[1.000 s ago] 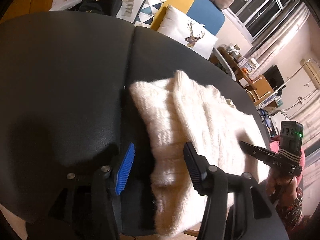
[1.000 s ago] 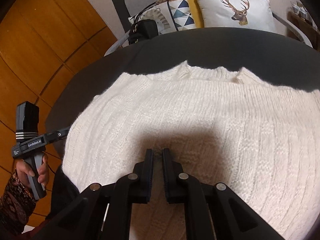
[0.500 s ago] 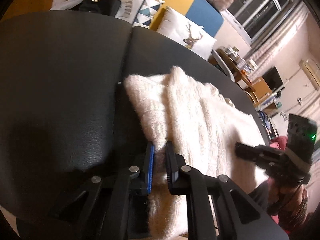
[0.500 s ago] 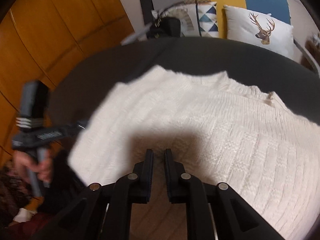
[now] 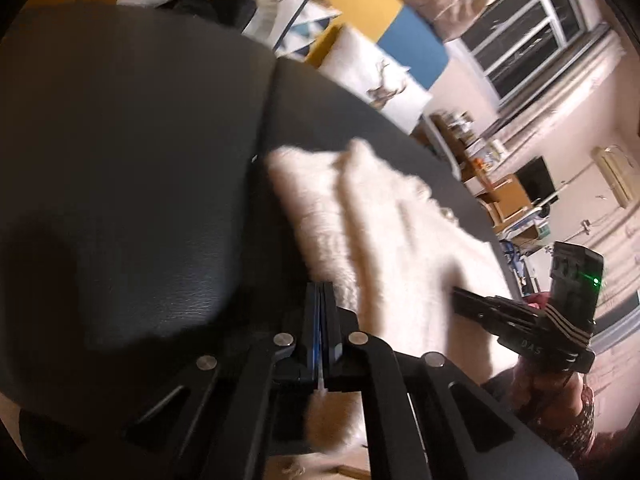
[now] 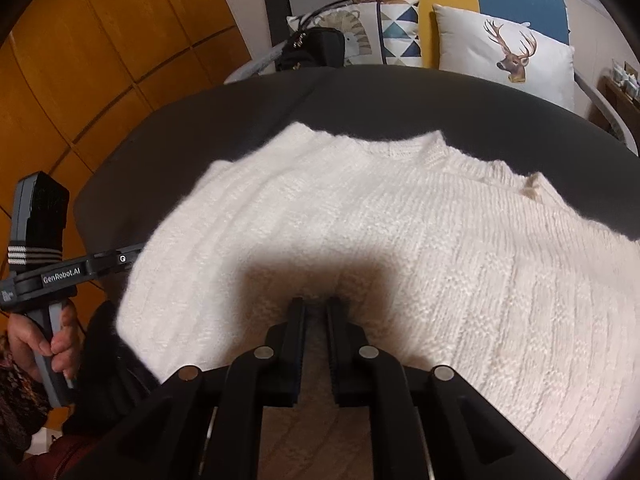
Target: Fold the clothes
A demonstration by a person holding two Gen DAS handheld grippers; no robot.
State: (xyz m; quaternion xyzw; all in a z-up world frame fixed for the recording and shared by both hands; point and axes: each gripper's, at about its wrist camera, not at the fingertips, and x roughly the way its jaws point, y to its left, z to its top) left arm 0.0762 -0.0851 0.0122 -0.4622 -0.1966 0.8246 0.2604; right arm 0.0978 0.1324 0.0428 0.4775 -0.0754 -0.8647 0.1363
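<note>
On the dark grey cushion (image 6: pixel 400 96) in front of you, a white knitted sweater (image 6: pixel 400 220) lies spread flat, its neckline toward the far side. At far left in the right wrist view, your left hand (image 6: pixel 44 340) grips the handle of the left gripper (image 5: pixel 320 308), whose arm reaches in to the sweater's left edge. In its own view that gripper's jaws are pressed fully together, and they have just been closing; a thin bit of white knit shows pinched between them near their base, at the sweater's near left corner. The left wrist view is blurred. Toward the middle, the right gripper (image 6: pixel 316 308) points down at the sweater's near hem; its jaws stand a narrow gap apart with a fold of knit bunched between the tips, so it is gripping the sweater. Your right hand (image 5: pixel 532 380) shows at the right of the left wrist view. Behind the cushion, left to right, sit a black bag (image 6: pixel 316 52), a triangle-patterned pillow (image 6: pixel 396 32) and a deer pillow (image 6: pixel 508 60).
</note>
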